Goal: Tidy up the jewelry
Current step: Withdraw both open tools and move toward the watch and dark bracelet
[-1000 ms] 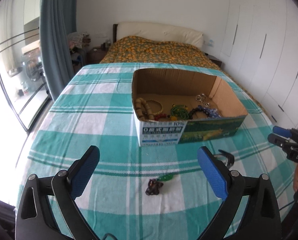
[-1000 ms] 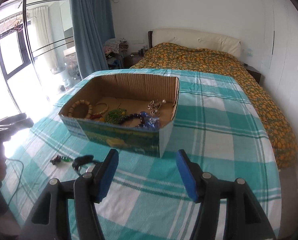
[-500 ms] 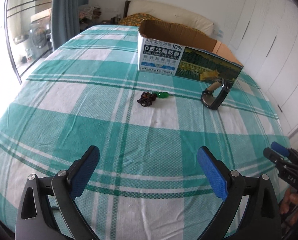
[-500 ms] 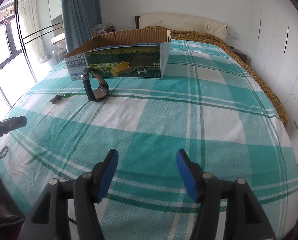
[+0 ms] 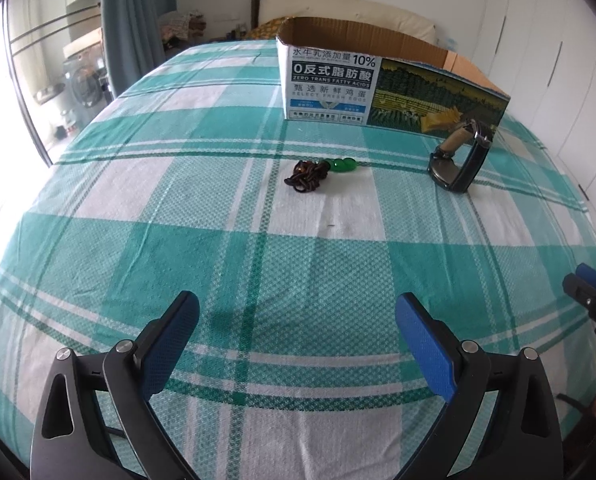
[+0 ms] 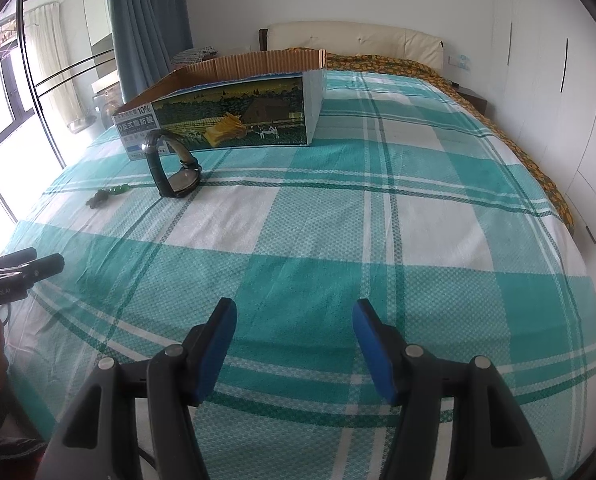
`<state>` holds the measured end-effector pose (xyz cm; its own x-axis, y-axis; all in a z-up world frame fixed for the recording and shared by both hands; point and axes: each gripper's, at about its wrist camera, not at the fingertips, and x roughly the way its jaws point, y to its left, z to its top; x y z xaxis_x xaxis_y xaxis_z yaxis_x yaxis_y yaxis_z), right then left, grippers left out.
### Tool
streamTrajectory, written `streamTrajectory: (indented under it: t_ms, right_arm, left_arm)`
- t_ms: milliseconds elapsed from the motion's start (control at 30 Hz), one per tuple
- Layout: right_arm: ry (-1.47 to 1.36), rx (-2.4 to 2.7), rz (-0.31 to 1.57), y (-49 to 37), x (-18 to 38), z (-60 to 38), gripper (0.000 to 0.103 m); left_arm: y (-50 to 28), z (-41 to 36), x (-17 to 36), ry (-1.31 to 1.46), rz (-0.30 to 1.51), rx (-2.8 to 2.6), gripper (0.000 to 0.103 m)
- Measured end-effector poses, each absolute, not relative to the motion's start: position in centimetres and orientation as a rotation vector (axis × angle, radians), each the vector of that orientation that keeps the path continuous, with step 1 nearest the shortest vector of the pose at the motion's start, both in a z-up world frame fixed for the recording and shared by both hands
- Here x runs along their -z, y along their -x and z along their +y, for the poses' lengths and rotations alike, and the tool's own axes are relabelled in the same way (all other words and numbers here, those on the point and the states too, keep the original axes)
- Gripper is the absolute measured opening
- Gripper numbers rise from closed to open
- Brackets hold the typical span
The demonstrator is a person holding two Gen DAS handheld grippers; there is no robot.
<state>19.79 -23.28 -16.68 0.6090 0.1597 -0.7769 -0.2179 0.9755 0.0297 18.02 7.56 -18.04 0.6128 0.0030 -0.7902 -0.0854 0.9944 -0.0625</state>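
Low in each frame, both claws are hanging over the teal checked cloth [image 5: 225, 240] with nothing between their blue pads: the left gripper [image 5: 297, 330] is gaping wide, the right gripper [image 6: 293, 332] is parted a little less. Farther up, at mid-frame in the left view, a dark beaded bracelet [image 5: 306, 176] with green beads is lying on a white square, well apart from a watch [image 5: 456, 164] that is standing on edge at right. Behind them the open cardboard box [image 5: 378, 84] is sitting in the upper middle, with the bed [image 6: 398, 66] beyond.
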Motion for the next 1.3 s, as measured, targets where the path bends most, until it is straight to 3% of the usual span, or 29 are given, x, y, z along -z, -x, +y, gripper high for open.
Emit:
streamTrajectory:
  t_ms: [1300]
  right_arm:
    - [0.129, -0.203, 0.896, -19.8, 17.5, -22.5, 0.069]
  left_arm:
    - [-19.0, 6.6, 18.9, 0.048, 0.963, -0.079, 0.103]
